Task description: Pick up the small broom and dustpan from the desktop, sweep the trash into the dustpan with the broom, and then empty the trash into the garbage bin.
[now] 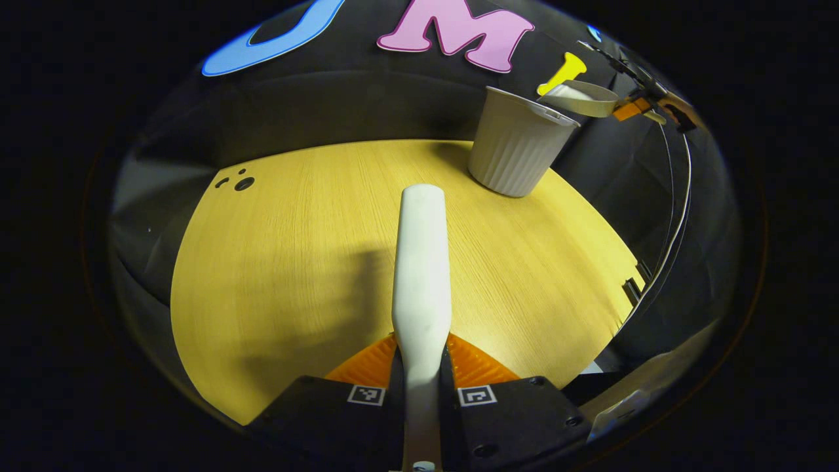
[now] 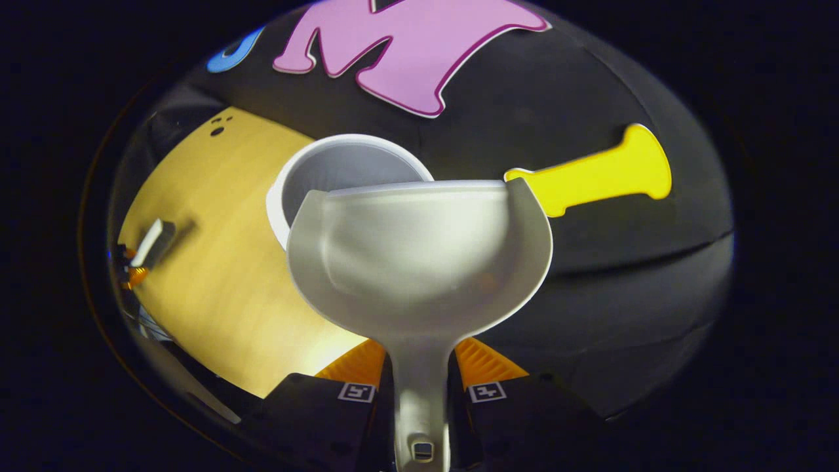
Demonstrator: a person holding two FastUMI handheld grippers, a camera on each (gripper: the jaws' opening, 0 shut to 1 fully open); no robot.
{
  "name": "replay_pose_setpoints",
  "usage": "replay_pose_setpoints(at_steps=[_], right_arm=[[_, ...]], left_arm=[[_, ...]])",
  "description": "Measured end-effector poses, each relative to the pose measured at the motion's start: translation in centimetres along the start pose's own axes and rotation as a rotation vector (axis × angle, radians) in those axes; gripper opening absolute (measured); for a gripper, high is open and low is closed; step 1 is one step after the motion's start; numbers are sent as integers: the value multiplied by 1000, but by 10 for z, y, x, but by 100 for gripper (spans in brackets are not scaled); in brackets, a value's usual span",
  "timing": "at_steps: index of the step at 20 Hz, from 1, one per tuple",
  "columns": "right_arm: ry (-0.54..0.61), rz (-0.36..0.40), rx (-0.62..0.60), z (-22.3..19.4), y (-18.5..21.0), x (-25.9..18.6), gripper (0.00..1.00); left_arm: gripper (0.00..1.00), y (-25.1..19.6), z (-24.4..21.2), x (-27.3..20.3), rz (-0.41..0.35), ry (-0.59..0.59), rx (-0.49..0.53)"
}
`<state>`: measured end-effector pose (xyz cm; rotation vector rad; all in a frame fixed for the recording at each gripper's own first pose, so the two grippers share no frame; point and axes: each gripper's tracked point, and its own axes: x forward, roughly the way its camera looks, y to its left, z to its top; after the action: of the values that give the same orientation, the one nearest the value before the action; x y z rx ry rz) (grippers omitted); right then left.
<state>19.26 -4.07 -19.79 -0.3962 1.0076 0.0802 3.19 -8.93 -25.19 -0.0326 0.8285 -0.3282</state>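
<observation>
Black cloth booth around a pale yellow wood-grain bench. At its far edge stands the ribbed off-white plastic garbage bin, open-topped. The smooth grey plastic dustpan hangs tipped right over the bin's mouth, right gripper fingers clamped on its handle – looks light, stiff, a bit slippery. The left gripper fingers pinch the white plastic small broom handle low down, above the bench.
</observation>
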Motion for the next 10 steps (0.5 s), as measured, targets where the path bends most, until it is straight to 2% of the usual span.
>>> replay_pose_setpoints(at_steps=[1,4,10], right_arm=[[-37,24,43,-3,5,-6,34],[-129,94,121,-20,31,-34,37],[-150,226,163,-95,121,-48,36]], left_arm=[[26,0,0,-1,9,0,0],[26,-2,2,-5,36,2,-1],[26,-8,3,1,83,18,-2]])
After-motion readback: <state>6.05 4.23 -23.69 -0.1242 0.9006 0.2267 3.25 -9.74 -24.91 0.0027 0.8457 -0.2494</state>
